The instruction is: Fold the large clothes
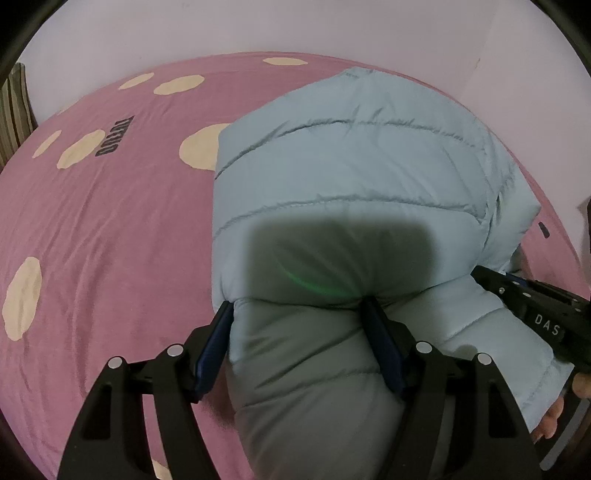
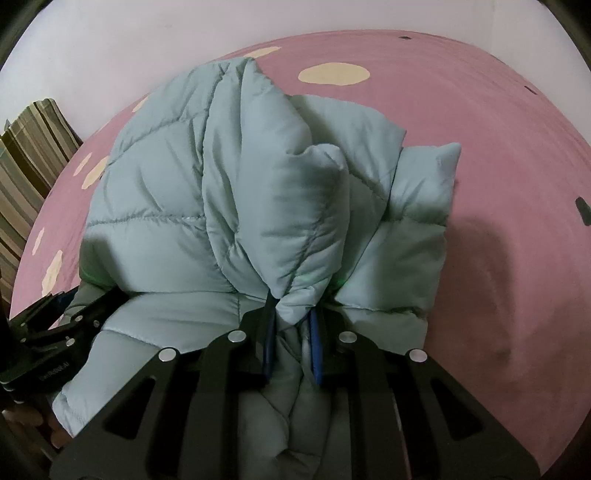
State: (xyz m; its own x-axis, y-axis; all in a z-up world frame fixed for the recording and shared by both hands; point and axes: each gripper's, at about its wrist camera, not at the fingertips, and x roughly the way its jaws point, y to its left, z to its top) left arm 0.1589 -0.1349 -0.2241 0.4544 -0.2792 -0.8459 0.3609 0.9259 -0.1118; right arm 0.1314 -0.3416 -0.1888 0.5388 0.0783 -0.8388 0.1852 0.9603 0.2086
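Note:
A light blue puffer jacket (image 1: 354,162) lies bunched on a pink bedsheet; it also shows in the right wrist view (image 2: 177,177). My left gripper (image 1: 301,314) has its fingers wide apart around a thick padded fold of the jacket, touching it on both sides. My right gripper (image 2: 291,314) is shut tight on a pinched fold of the jacket. The right gripper also appears at the right edge of the left wrist view (image 1: 532,306). The left gripper shows at the lower left of the right wrist view (image 2: 55,328).
The pink bedsheet (image 1: 110,229) with cream spots covers the bed and also shows in the right wrist view (image 2: 498,184). A striped cloth (image 2: 26,173) hangs at the left beyond the bed. A pale wall (image 1: 258,26) stands behind.

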